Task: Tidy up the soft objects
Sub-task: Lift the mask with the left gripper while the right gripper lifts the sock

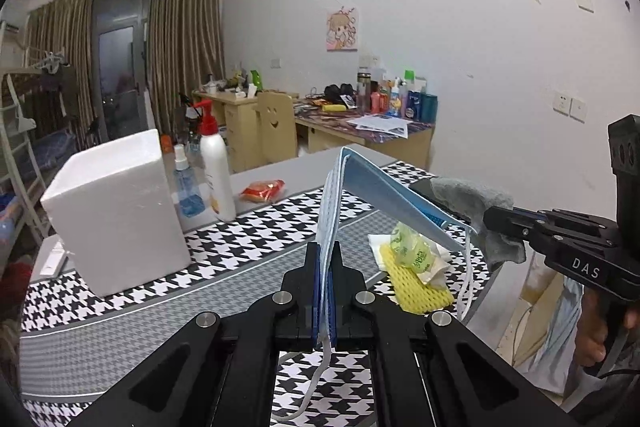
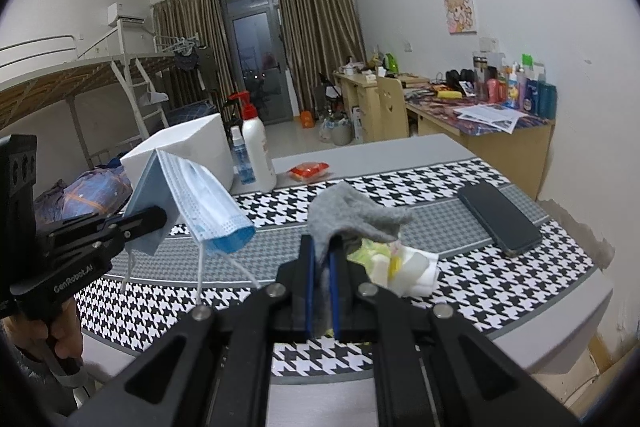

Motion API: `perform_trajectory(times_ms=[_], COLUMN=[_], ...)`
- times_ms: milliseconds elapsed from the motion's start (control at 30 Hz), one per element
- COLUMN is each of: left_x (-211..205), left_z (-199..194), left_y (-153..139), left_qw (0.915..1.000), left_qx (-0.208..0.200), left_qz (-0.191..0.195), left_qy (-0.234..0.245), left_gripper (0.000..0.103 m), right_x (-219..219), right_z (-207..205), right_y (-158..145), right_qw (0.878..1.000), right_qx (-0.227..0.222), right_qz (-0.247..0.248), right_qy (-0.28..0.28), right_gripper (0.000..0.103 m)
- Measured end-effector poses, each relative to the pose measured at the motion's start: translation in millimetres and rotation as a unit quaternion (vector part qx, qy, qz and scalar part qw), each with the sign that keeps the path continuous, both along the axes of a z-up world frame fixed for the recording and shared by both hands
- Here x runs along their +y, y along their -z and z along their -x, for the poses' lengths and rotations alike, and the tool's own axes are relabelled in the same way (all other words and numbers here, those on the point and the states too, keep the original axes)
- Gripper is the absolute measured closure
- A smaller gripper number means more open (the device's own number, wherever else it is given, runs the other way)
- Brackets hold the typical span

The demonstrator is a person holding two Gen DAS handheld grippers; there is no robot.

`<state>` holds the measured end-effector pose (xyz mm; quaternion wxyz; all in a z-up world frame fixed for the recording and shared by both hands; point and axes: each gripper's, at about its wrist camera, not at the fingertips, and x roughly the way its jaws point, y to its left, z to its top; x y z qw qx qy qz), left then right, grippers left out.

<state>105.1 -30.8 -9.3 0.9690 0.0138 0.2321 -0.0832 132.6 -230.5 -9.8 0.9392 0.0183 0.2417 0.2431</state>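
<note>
Left gripper clamped shut on the blue face mask, lifted above the houndstooth mat, likely for sorting. Right gripper pinched closed on grey cloth, possibly a sock, also raised over that mat.

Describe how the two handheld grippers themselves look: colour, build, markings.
Both are matte black, angular linkage frames with round silver pivot bolts and blue pads lining the jaws. The left gripper carries white "GenRobot.AI" lettering on its side; the right gripper reads "DAS". Each has a pistol-style handle gripped by a bare hand, and a boxy black block with round holes rises above each body.
</note>
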Motion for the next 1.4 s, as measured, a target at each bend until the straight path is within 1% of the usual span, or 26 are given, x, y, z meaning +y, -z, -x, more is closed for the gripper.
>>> perform_trajectory(times_ms=[233,500,633,1000,1400], left_x=[7,20,25,42,56], left_z=[8,5,6,-5,-19], left_y=[-12,-23,-31,-41,-62], left_qw=[0.9998,0.9993,0.9988,0.9977,0.9963], left_qx=[-0.013,-0.022,-0.037,-0.042,-0.053], left_qz=[-0.005,-0.005,-0.007,-0.009,-0.011], left_qy=[-0.011,-0.028,-0.033,-0.053,-0.067], left_gripper=[0.1,0.1,0.1,0.1,0.1], right_x=[10,18,25,40,60], right_z=[2,0,-1,-10,-15], right_y=[-7,-17,-21,-32,-47], right_qw=[1.0,1.0,0.999,0.999,0.997], right_qx=[-0.011,-0.024,-0.028,-0.037,-0.051], right_qz=[-0.001,-0.005,-0.004,-0.006,-0.003], right_qy=[-0.011,-0.019,-0.025,-0.037,-0.049], right_gripper=[0.094,0.094,0.094,0.094,0.094])
